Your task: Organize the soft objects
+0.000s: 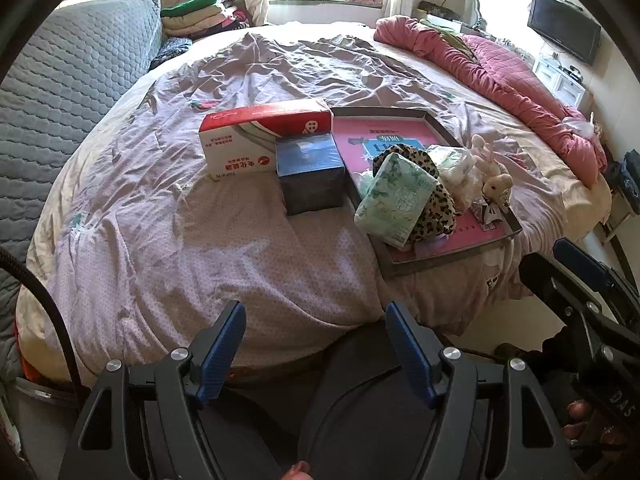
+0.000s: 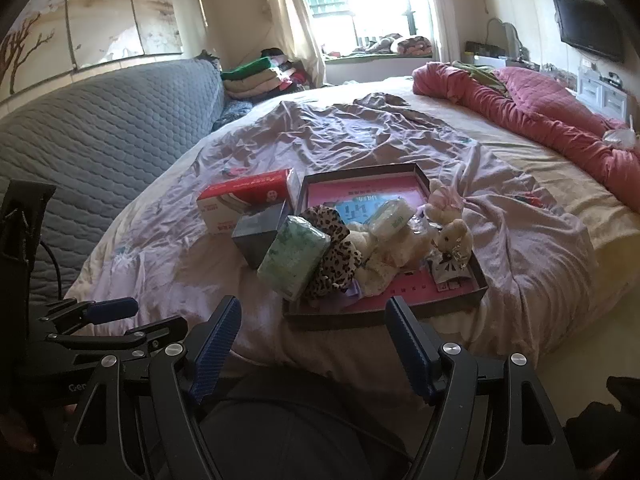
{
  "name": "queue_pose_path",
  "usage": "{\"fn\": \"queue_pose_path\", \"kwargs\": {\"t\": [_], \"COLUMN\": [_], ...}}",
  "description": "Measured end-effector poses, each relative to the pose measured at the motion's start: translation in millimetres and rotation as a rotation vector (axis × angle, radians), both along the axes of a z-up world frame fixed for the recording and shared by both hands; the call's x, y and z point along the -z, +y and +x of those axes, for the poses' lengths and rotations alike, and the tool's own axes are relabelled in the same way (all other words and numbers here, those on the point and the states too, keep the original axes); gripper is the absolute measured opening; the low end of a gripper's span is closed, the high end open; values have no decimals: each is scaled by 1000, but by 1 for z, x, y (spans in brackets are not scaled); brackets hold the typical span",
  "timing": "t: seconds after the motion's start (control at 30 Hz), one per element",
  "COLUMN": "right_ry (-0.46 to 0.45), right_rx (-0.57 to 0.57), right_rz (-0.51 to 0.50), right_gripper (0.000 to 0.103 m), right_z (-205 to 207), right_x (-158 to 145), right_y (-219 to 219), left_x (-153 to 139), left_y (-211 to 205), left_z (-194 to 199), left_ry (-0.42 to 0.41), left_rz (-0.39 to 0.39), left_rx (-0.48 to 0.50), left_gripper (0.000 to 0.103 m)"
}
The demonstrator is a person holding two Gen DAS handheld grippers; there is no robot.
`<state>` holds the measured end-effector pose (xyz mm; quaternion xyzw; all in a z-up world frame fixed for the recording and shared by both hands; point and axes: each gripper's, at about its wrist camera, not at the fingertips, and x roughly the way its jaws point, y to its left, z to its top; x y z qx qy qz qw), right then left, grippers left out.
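Right hand-held gripper (image 2: 314, 344), released like left (image 1: 316, 350), sits nearer; green soft pack (image 2: 294, 262) lies just ahead in tray (image 2: 452, 304).

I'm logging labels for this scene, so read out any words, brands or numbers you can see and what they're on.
"DAS", roughly, on the right hand-held gripper's body.
"Gen", cut off, on the left hand-held gripper's body.
Red and white box: Chinese print, upside down, too blurred to read.
Pink tray: blue heading, unreadable.
Green tissue pack: no legible text.
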<state>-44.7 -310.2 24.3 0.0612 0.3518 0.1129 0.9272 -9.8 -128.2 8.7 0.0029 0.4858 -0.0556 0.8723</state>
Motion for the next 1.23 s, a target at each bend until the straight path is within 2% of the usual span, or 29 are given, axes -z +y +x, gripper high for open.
{"fn": "queue_pose_path", "kwargs": {"t": [0.83, 1.1, 1.23], "right_ry": [4, 3, -4], "right_rx": [-2, 2, 4], "right_rz": [-17, -4, 4], "right_gripper": [76, 76, 76], "right_z": [-1, 0, 3], "right_x": [-5, -3, -1], "right_y": [4, 2, -4], "left_x": [3, 14, 21], "left_y": [1, 5, 14], "left_z": [1, 5, 10], "left_ry": [11, 16, 10], "left_rz": [-16, -14, -52], "left_rx": [-4, -13, -22], "left_gripper": [72, 72, 72]}}
